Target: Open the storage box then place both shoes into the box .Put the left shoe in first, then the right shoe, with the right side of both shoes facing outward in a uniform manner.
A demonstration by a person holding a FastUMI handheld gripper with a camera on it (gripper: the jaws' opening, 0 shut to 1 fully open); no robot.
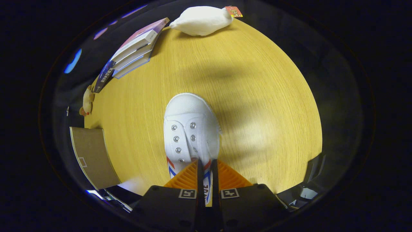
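Note:
A white canvas shoe (190,129) with metal eyelets and red and blue side stripes points its toe away from me, over the round wooden table (257,96). My gripper (206,166) is shut on the shoe, both fingers pressing a thin edge of the shoe near its opening. I cannot tell whether the shoe rests on the table or hangs just above it. A brown cardboard flap (91,158), perhaps part of the storage box, lies to the left of the fingers.
A stack of books (133,51) lies at the table's far left. A white plush toy (201,20) sits at the far edge. A small toy figure (87,101) stands at the left rim. Dark equipment (313,174) shows at the near right.

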